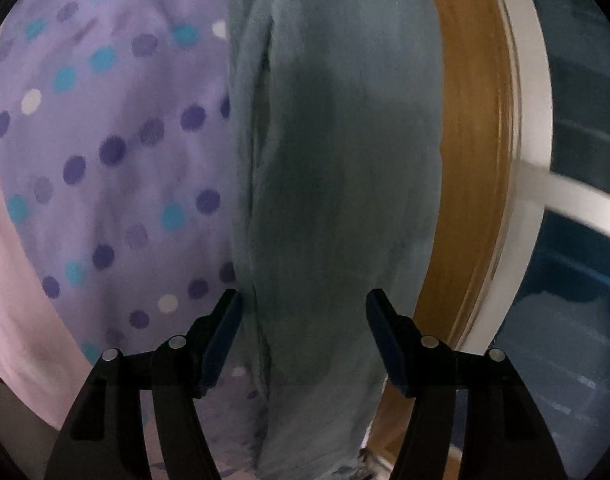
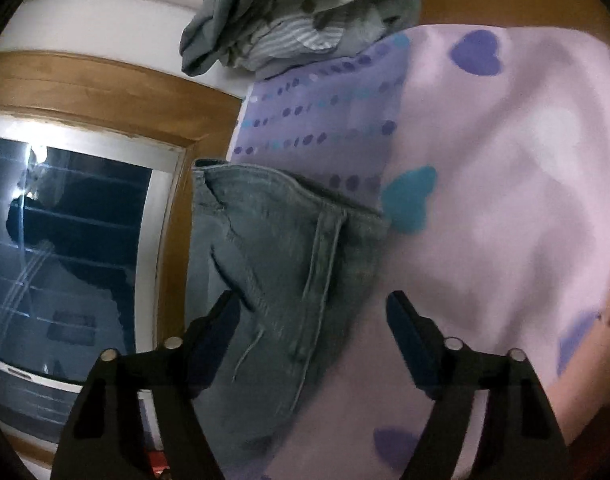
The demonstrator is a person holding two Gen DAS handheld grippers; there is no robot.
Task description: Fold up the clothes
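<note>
Both tongs are released: the left tongs [image 1: 304, 322] straddle the jeans' [image 1: 337, 200] leg, the right tongs [image 2: 313, 322] hover above the jeans [image 2: 281, 264]; a clothes pile [image 2: 301, 12] sits at 12 o'clock.

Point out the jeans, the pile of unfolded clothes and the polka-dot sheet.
jeans [image 2: 273, 248]: right wrist view, on the denim below the waistband.
pile of unfolded clothes [image 2: 289, 20]: right wrist view, on the crumpled grey and striped fabric.
polka-dot sheet [image 1: 117, 152]: left wrist view, on the dotted purple cloth.

We see a lilac bedsheet [image 2: 505, 184] printed with hearts, a dotted purple panel [image 1: 105, 152] along its edge, a wooden frame [image 2: 89, 92], and a white-framed dark window [image 2: 65, 240] beside it.
</note>
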